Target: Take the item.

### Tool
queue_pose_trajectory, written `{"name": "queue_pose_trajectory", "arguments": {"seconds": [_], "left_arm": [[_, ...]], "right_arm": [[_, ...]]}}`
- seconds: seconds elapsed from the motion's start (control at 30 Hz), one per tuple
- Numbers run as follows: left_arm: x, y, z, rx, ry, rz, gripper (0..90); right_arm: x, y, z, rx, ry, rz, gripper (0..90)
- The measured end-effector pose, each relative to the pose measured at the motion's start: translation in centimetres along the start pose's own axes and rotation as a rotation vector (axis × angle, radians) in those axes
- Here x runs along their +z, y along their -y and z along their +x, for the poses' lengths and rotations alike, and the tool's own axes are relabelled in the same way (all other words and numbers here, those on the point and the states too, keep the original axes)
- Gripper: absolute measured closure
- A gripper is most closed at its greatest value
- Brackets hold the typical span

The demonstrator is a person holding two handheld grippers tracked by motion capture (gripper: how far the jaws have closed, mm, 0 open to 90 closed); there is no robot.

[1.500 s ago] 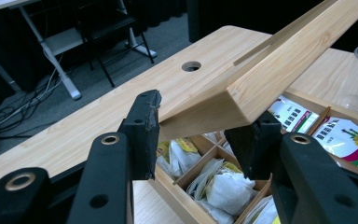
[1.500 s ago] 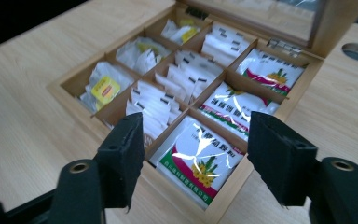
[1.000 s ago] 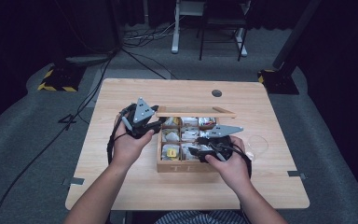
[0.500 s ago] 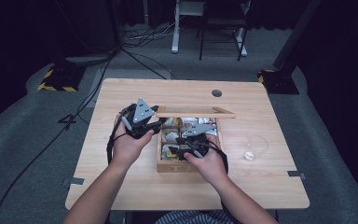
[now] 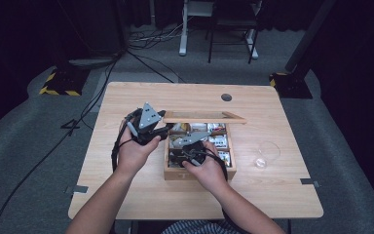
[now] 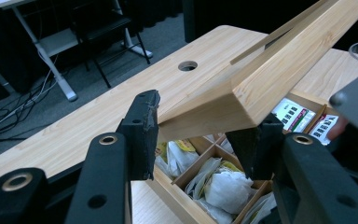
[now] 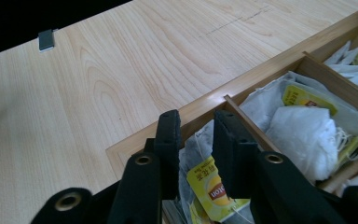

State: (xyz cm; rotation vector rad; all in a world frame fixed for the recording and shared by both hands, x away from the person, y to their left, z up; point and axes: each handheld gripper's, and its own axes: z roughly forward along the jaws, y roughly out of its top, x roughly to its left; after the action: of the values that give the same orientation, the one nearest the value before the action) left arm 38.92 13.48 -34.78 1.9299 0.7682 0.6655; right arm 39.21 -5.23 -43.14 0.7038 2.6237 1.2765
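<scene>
While lid [image 6: 279, 60] is raised | box [image 5: 175, 173] compartments hold tea bags [image 7: 303, 130]

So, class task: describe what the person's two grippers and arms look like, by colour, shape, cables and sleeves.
Both grippers, left gripper and right gripper, are black, with flat rectangular pads, brass-ringed pivot holes and a grey three-cornered plate on top. A black cable trails from the left one. The forearms are bare, without sleeves.

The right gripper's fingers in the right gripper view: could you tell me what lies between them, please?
A tea bag with a yellow tag lies between the right gripper's fingers, in the wooden box's near corner compartment.
</scene>
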Motion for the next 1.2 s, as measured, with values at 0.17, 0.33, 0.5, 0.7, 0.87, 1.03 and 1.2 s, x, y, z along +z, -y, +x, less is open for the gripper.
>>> {"name": "queue_pose_trajectory", "arguments": {"seconds": [0.17,0.33,0.5,0.7,0.87,1.03,1.2], "left_arm": [[0.0,0.0,0.0,0.000,0.000,0.000,54.3],[0.0,0.0,0.0,0.000,-0.001,0.000,54.3],[0.0,0.0,0.0,0.001,-0.002,-0.001,54.3],[0.0,0.0,0.0,0.000,-0.001,-0.001,54.3],[0.0,0.0,0.0,0.000,-0.001,-0.001,54.3],[0.0,0.0,0.0,0.000,-0.002,-0.002,54.4],[0.0,0.0,0.0,0.000,-0.003,-0.002,54.4]], "right_arm": [[0.6,0.3,-0.2,0.004,-0.003,0.020,86.2],[0.7,0.3,-0.2,-0.006,0.001,0.027,90.0],[0.5,0.3,-0.2,-0.007,0.006,0.013,90.0],[-0.3,0.0,-0.3,0.000,0.005,-0.028,90.0],[-1.2,-0.5,-0.1,-0.004,0.012,-0.060,90.0],[-1.8,-0.8,0.1,-0.011,0.018,-0.074,90.0],[-1.3,-0.5,0.1,-0.021,0.018,-0.055,90.0]]}}
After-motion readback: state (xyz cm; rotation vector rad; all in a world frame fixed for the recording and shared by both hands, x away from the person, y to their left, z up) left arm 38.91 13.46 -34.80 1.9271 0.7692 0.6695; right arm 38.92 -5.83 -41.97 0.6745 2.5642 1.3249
